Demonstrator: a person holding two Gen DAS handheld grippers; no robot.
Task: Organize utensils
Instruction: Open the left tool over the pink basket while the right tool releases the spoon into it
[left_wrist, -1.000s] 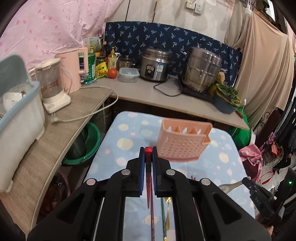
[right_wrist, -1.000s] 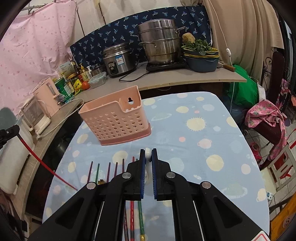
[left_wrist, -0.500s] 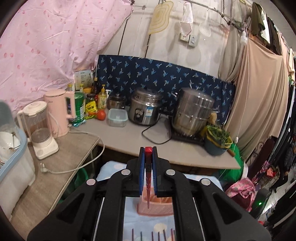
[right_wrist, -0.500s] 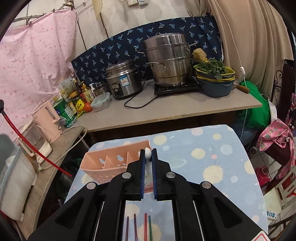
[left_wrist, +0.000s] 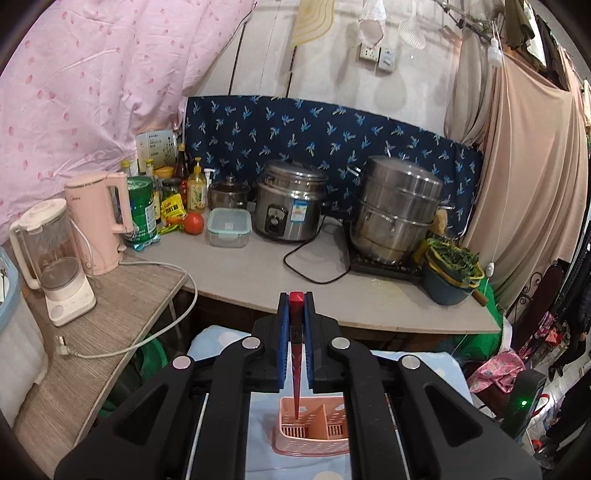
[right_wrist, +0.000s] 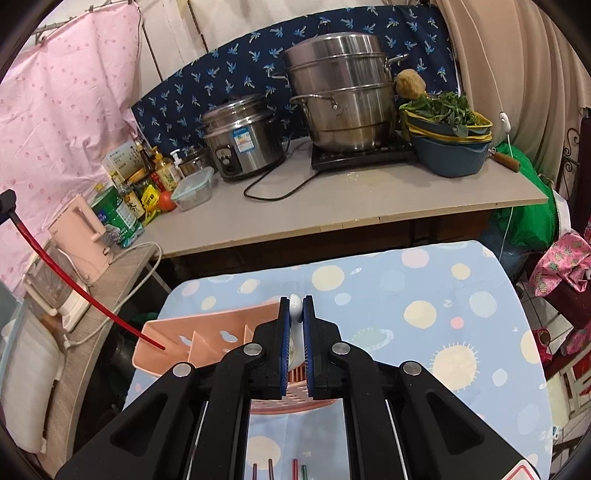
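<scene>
Chopstick (left_wrist: 296, 354) (red) in left tool (left_wrist: 296, 306) points into basket (left_wrist: 314, 432).

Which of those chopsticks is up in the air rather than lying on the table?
The red chopstick, pinched in the left gripper, its tip over the pink basket. The other chopsticks lie flat on the tablecloth.

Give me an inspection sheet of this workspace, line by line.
Surface: table under a blue dotted cloth.
Job's things: pink utensil caddy on the cloth; chopsticks lying at the near edge.
Clutter: nothing seen on the cloth.
Grippers: left gripper shut on a red chopstick, tip over the caddy; right gripper shut on a white spoon.
Cables: rice cooker cord; loose white plug lead.
Surroundings: counter with steamer pot, kettle.
</scene>
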